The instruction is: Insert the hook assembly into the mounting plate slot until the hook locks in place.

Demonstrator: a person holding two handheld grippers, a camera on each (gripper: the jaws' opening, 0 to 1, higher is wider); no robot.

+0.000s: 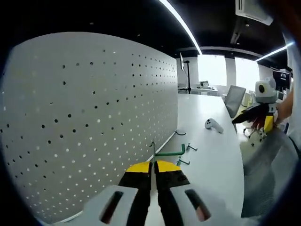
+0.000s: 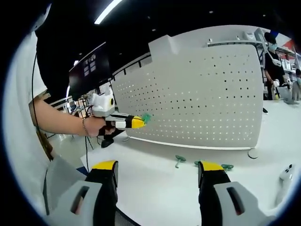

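Hook: light, stiff wire, green; likely best gripped mid-shank.
Left gripper: clenched on hook, near pegboard.
Right gripper: released, empty.

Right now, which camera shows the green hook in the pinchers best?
The left gripper view. The green hook sticks out just past the shut jaws of the left gripper, close to the pegboard. In the right gripper view the hook is only a small green speck at that gripper's tip.
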